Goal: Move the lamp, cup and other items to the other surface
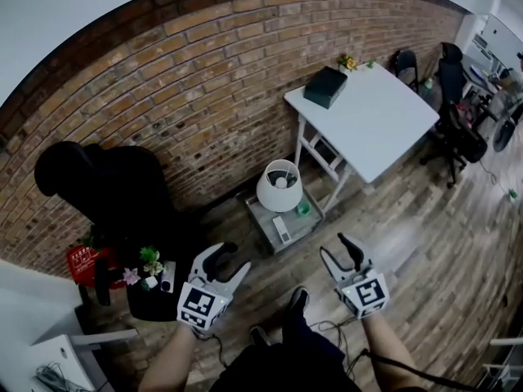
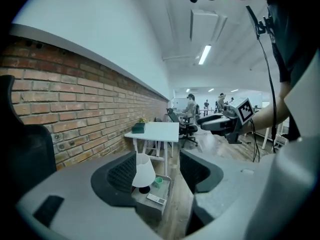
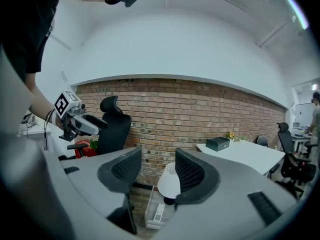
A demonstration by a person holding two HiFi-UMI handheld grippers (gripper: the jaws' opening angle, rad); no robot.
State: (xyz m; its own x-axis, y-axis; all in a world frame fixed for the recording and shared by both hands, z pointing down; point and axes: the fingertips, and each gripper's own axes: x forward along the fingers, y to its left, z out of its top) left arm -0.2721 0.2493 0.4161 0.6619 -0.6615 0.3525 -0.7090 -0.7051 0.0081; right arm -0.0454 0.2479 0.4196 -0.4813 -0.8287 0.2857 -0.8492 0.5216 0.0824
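While I'm standing off, white table [image 1: 384, 137] is sitting far at one o'clock. Low grey stand [image 1: 261, 219] at twelve is carrying the lamp [image 1: 279, 184], upright, axis vertical. Left gripper [image 1: 233, 261] and right gripper [image 1: 337, 250] are hanging wide open, empty. Lamp is lying at one o'clock from left, eleven from right, neither clearly nearer. Green cup [image 1: 303, 208] is sitting at lamp's four.

Stand [image 1: 265, 225]: on the floor by the wall [image 1: 188, 88], just left of the table's near legs.
Lamp [image 1: 279, 186]: on the stand, at its back.
Cup [image 1: 303, 209]: on the stand, just right of the lamp.
Remote [image 1: 280, 229]: on the stand, in front of the lamp.
Table [image 1: 376, 125]: against the wall, right of the stand.
Box [image 1: 325, 86]: on the table, at its wall side.
Flowers [image 1: 349, 61]: on the table, behind the box.
Chair [image 1: 114, 190]: by the wall, well left of the stand.
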